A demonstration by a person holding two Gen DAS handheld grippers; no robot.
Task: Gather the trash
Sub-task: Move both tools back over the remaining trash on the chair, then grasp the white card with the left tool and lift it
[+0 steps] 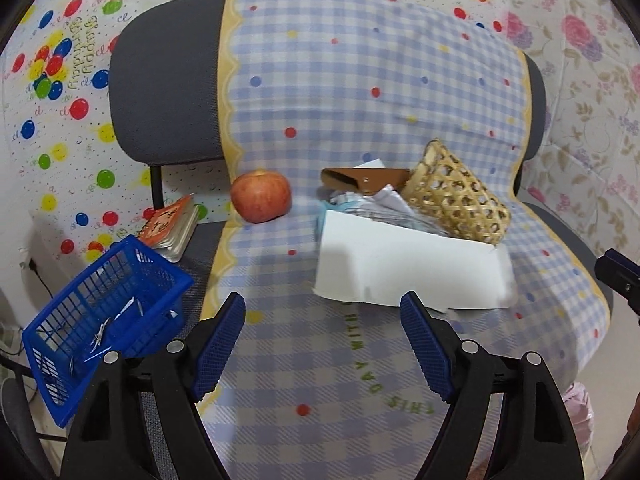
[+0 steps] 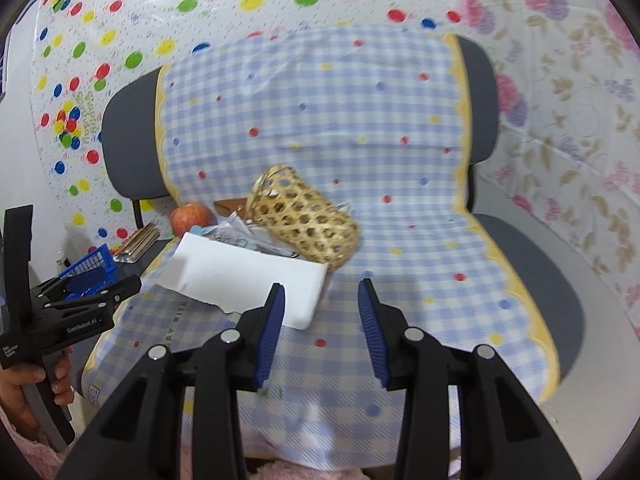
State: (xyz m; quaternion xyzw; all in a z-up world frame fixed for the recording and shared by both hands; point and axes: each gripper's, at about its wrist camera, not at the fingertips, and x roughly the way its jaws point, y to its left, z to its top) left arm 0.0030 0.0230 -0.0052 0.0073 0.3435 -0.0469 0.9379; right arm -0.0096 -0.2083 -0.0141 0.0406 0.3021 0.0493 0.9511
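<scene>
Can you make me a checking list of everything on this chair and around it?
Surface: chair draped with a checked cloth.
Job's things: crumpled papers at the mouth of a tipped wicker basket; white sheet in front of them; blue basket at the seat's left edge, with a few scraps inside.
Clutter: apple, small book, brown holder behind the papers.
Grippers: left gripper open and empty; right gripper partly open, empty, above the sheet's near corner.
Cables: a dark cable by the wall at left.
Surroundings: balloon-print sheet at left, flower-print sheet at right.
</scene>
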